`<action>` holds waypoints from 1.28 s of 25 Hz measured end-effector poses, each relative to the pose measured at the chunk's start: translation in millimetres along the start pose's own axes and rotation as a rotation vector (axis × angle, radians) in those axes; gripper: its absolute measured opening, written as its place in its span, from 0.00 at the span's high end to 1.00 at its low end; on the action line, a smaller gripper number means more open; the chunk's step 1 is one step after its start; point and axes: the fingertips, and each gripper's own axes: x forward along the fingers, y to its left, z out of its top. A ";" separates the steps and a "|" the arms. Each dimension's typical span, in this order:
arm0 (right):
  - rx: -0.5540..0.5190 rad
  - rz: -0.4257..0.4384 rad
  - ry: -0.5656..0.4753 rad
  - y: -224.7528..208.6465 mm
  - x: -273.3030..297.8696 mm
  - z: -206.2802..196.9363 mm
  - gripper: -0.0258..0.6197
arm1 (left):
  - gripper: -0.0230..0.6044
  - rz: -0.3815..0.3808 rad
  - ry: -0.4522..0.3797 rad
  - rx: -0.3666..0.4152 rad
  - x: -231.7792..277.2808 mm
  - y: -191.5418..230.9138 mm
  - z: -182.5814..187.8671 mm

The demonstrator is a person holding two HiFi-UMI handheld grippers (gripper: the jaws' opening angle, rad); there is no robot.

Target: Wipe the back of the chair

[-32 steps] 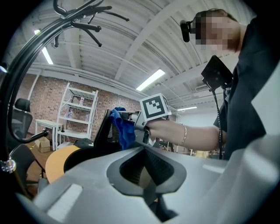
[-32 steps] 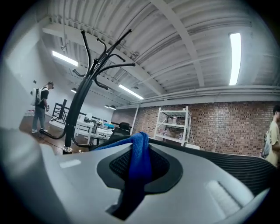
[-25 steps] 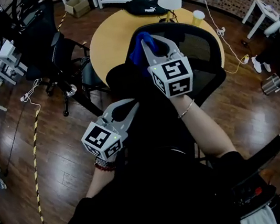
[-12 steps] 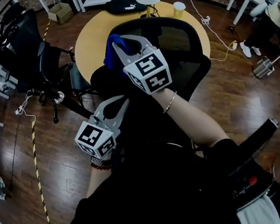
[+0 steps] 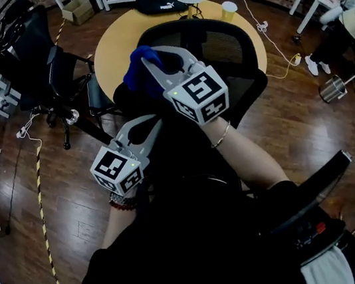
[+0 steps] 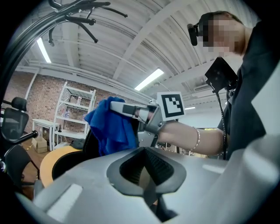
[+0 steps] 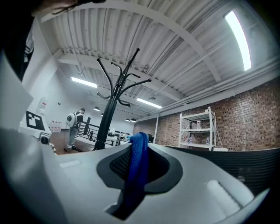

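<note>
Chair back, black mesh, has the right tongs at its upper left rim, clenched on a blue cloth. Left tongs are pressed together, empty, lower down. The person's arms hide the chair's lower half. A round yellow tabletop lies beyond it.

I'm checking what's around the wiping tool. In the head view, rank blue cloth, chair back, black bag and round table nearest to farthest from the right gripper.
1. blue cloth: clamped in the right gripper.
2. chair back: beside it, spreading rightward.
3. round table: beyond the chair.
4. black bag: table's far edge.
</note>
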 end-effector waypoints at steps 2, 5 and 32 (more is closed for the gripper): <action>0.024 -0.049 -0.012 -15.9 -27.7 1.1 0.90 | 0.95 0.002 -0.004 0.014 1.3 1.1 2.8; 0.020 -0.176 0.005 -51.6 -81.5 -1.7 0.90 | 0.95 -0.022 -0.018 0.082 6.2 1.6 8.2; -0.394 -0.501 0.408 -121.8 -118.1 -56.3 0.90 | 0.87 -0.031 -0.159 0.144 46.9 5.3 18.2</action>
